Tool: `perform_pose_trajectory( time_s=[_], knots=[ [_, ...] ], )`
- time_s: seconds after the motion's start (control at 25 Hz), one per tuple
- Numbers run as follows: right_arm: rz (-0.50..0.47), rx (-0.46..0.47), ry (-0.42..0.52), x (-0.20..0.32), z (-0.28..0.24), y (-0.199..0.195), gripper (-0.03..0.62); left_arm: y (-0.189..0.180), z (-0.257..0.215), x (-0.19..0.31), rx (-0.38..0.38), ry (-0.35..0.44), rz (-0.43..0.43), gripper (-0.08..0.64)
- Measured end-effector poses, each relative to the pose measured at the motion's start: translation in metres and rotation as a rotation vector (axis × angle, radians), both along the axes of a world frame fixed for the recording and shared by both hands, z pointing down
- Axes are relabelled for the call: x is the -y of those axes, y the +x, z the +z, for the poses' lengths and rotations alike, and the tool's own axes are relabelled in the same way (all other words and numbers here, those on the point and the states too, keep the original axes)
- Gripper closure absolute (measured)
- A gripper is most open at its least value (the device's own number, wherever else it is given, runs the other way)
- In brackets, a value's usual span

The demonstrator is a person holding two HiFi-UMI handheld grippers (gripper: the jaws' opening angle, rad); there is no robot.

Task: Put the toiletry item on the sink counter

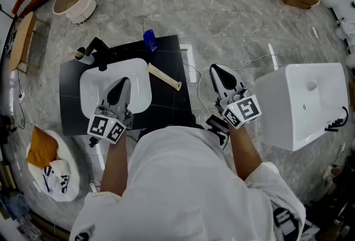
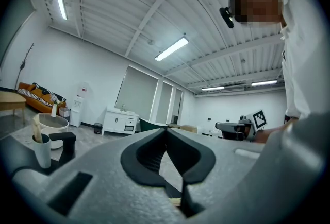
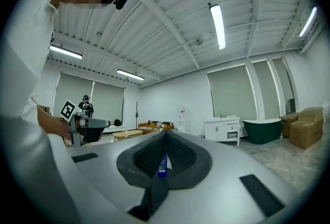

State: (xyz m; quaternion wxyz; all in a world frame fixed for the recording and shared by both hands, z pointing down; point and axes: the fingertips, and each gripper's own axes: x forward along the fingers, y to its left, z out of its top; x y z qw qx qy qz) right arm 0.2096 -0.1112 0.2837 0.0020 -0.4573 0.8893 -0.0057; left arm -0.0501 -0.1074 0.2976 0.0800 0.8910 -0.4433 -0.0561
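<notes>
left gripper (image 1: 125, 83): fingers pressed together, empty | right gripper (image 1: 216, 70): fingers pressed together, nothing pinched | blue bottle (image 1: 150, 39): on counter (image 1: 172, 51), ahead of both fingertips, well apart | handling: probably light, stiff, slick plastic; grip across mid-body

Room-wise from where I'm driving: the black table (image 1: 166, 51) is mostly eaten up by the white basin (image 1: 91, 90) on its left half, and my left gripper (image 1: 122, 81) hangs right over the bowl. The back-left corner is cramped, with a black faucet (image 1: 99, 47) and a cup (image 1: 81, 55) just beside it. A blue item (image 1: 150, 39) sits at the far edge, and a pale stick-shaped thing (image 1: 164, 77) lies slanted just right of the basin. Bare table shows along the right strip past that stick and in the far right corner. My right gripper (image 1: 217, 70) is off the table's right edge, over the floor. There's a big white fixture (image 1: 302, 104) further right and an open lane of floor between them.
</notes>
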Motion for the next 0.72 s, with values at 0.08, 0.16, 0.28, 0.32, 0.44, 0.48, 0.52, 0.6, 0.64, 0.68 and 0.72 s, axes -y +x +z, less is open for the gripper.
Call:
perform_pose_trajectory(
  time_s=[0.08,0.16,0.28,0.32,0.44,0.48,0.52,0.6,0.64,0.68,0.72],
  knots=[
    [0.004,0.002,-0.003,0.0,0.002,0.002,0.578,0.001,0.003,0.0,0.0,-0.003,0.003,0.545],
    [0.006,0.003,-0.007,0.0,0.004,0.002,0.578,0.002,0.005,0.001,-0.005,-0.009,0.007,0.545],
    [0.003,0.002,-0.015,0.001,0.006,0.002,0.578,0.005,0.009,0.003,-0.015,-0.022,0.014,0.544],
    [-0.001,0.002,-0.018,0.001,0.006,0.002,0.578,0.006,0.011,0.003,-0.017,-0.027,0.017,0.545],
    [-0.026,-0.003,-0.025,-0.001,0.007,-0.003,0.578,0.009,0.015,0.002,-0.02,-0.042,0.027,0.545],
    [-0.034,-0.006,-0.027,-0.001,0.008,-0.005,0.578,0.009,0.017,0.002,-0.021,-0.047,0.029,0.545],
    [-0.041,-0.008,-0.029,-0.001,0.009,-0.008,0.578,0.009,0.019,0.003,-0.023,-0.052,0.031,0.544],
    [-0.054,-0.009,-0.034,0.0,0.012,-0.014,0.578,0.009,0.024,0.004,-0.025,-0.06,0.034,0.543],
    [-0.059,-0.009,-0.038,0.0,0.014,-0.016,0.578,0.008,0.026,0.004,-0.026,-0.064,0.036,0.544],
    [-0.064,-0.009,-0.041,0.0,0.016,-0.019,0.578,0.008,0.028,0.004,-0.027,-0.068,0.038,0.544],
    [-0.068,-0.009,-0.045,0.001,0.017,-0.022,0.578,0.008,0.03,0.005,-0.027,-0.071,0.041,0.543]
  ],
)
